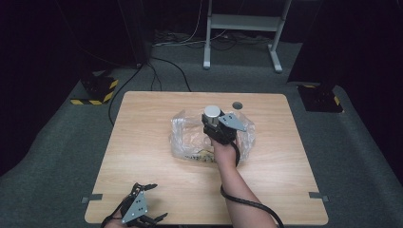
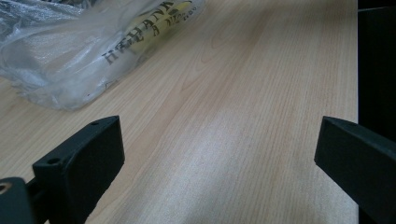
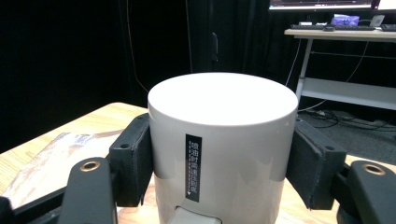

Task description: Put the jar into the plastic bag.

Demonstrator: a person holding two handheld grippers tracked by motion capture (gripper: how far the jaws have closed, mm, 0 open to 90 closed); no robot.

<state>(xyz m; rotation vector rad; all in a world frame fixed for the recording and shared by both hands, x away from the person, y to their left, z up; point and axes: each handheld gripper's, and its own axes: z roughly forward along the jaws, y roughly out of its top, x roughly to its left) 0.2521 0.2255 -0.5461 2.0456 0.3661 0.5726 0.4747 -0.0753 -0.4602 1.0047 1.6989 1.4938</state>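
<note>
A pale grey cylinder (image 1: 212,112) with a flat top and a narrow black label stands upright between the jaws of my right gripper (image 1: 212,122). In the right gripper view both pads (image 3: 133,158) press on the sides of the cylinder (image 3: 222,116). It is held over a crumpled clear plastic bag (image 1: 190,137) with yellow and black print, lying mid-table. My left gripper (image 1: 153,202) rests at the table's near left edge, jaws wide apart. In the left gripper view, bare wood lies between the jaws of the left gripper (image 2: 219,140), and the bag (image 2: 70,51) lies farther off.
The wooden table (image 1: 142,142) has a round cable hole (image 1: 237,105) near its far edge. Behind it on the grey carpet are a white desk frame (image 1: 242,28), loose cables (image 1: 166,66) and yellow-and-black striped bases (image 1: 97,88).
</note>
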